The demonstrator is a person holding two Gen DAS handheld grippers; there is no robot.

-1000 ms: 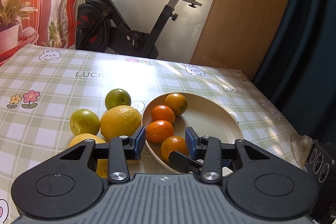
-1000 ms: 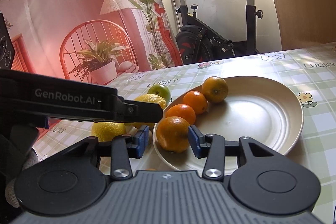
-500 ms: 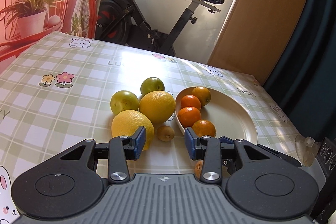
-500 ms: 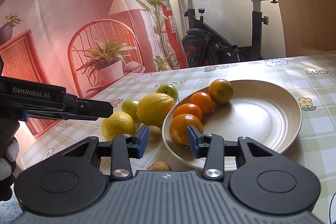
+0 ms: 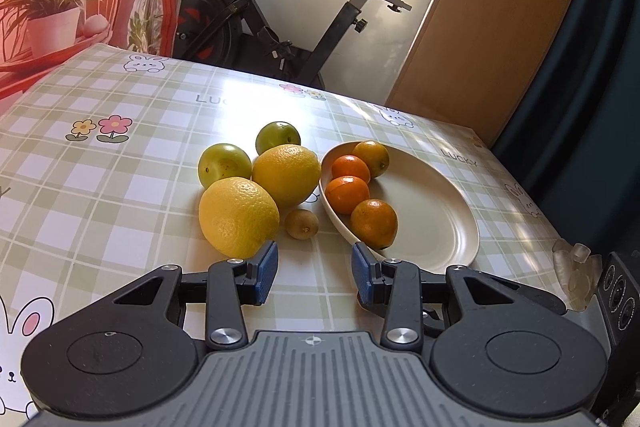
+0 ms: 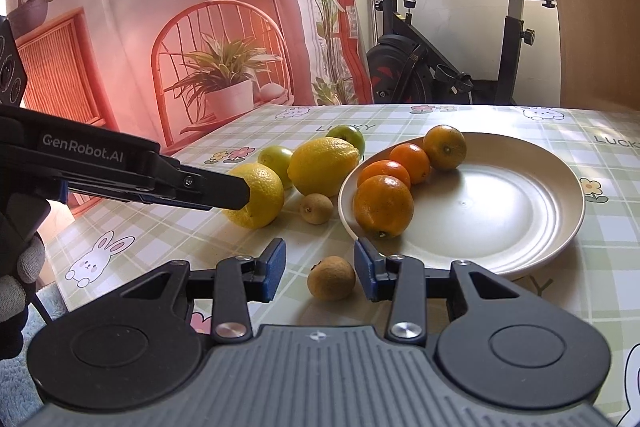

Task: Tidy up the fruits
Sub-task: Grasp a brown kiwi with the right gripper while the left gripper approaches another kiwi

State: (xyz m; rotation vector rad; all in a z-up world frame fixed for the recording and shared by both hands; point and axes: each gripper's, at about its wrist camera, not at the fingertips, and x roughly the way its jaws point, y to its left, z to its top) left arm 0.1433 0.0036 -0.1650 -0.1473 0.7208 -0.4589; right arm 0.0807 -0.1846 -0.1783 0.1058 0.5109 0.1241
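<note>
At the near edge of the worktop [image 6: 600, 287], just before the plate [image 6: 500, 207]: straddling a small brown fruit [image 6: 331, 283] with the right hand-held gripper [image 6: 320, 275], jaws just narrowed but not pinching yet, probably to sort it. Keeping the left hand-held gripper [image 5: 314, 273] spread and empty, just short of the lemon [image 5: 239, 215].

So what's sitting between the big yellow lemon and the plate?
A small brown fruit sits on the tablecloth between the nearer lemon and the plate; both wrist views show it.
</note>
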